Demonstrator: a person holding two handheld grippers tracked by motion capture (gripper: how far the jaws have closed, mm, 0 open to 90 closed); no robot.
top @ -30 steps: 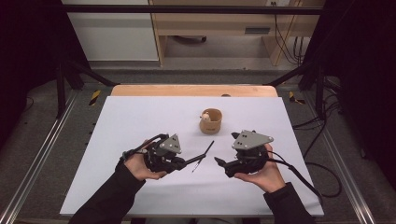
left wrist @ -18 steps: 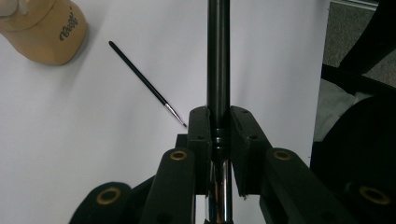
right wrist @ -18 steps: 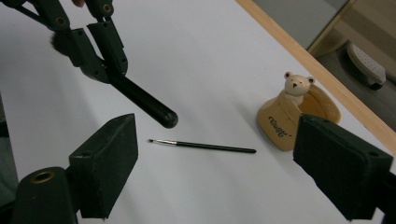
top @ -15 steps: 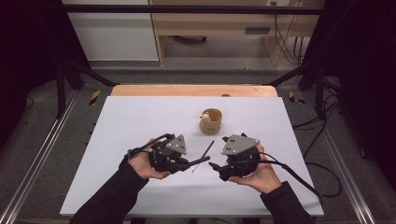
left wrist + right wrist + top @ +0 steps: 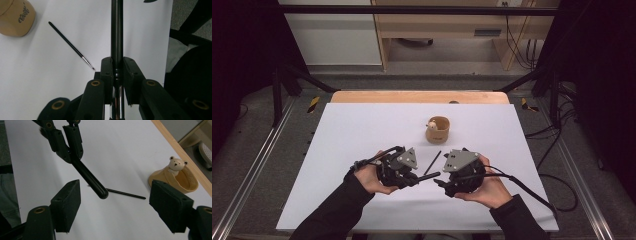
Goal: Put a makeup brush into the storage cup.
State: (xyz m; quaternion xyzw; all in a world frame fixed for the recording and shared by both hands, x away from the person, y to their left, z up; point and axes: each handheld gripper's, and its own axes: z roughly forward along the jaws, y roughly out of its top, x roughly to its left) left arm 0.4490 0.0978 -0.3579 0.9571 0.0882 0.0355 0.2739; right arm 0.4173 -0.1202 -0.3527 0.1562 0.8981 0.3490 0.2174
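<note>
Holding a thick black brush handle in the L gripper, jaws clamped tight on it, rounded end aimed at the R gripper. R jaws wide but just been closing, handle tip between the pads, not yet touched. Vs. a sec ago the two grippers are nearer together, so a handover looks imminent. Also: thin brush flat on white table, apart; bear cup behind, empty.

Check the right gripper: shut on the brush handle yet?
Open. The right gripper has been closing, but its pads flank the handle with gaps on both sides; the left gripper holds it.
</note>
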